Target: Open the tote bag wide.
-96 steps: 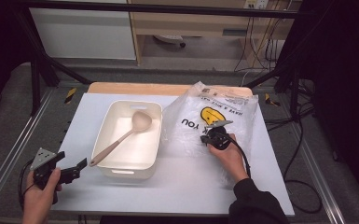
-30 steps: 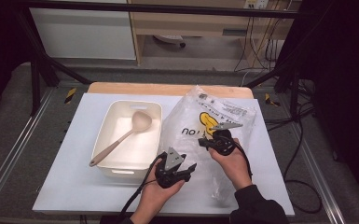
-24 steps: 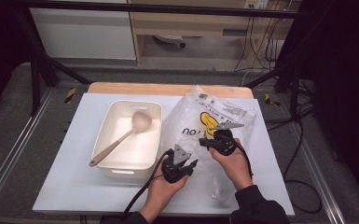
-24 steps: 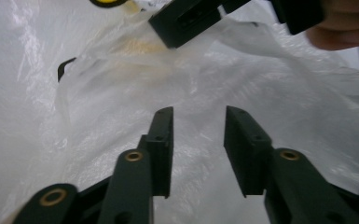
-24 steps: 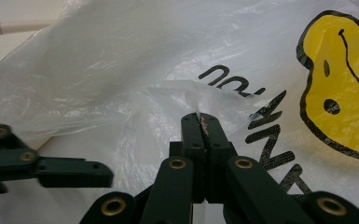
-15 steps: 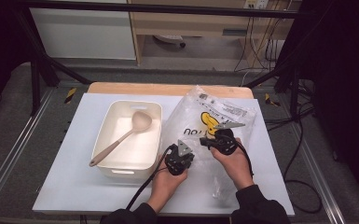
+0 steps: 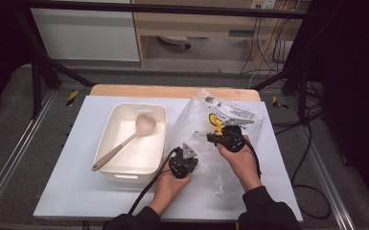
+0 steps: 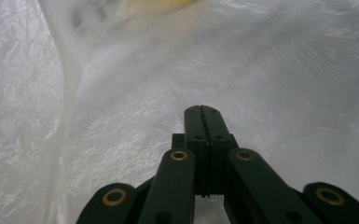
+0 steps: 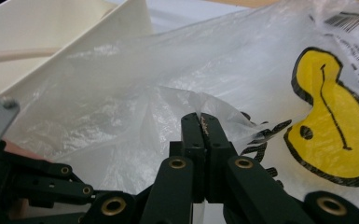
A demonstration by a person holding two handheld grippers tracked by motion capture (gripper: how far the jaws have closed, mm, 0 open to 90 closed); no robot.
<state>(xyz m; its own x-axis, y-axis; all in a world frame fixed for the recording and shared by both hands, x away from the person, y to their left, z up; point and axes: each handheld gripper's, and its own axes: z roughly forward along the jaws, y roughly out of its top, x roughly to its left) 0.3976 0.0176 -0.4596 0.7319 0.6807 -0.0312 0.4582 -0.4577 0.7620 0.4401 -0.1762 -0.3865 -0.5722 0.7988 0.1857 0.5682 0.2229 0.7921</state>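
The crinkled clear plastic bag with a yellow smiley print [image 7: 206,129] lies on the right half of the white table [image 7: 76,191], just beside the cream rectangular plastic tub [image 7: 112,124]. A beige long-handled spoon [image 7: 124,143] rests inside that tub, bowl end toward the far side. The right claw [image 9: 200,116] is closed, pinching a raised fold of the bag film between its 2 black jaws near the print. The left claw [image 8: 201,109] sits at the bag's near-left edge; its jaws have just closed and now meet, with film pressed around their tips, though whether a layer is caught between them cannot be told.
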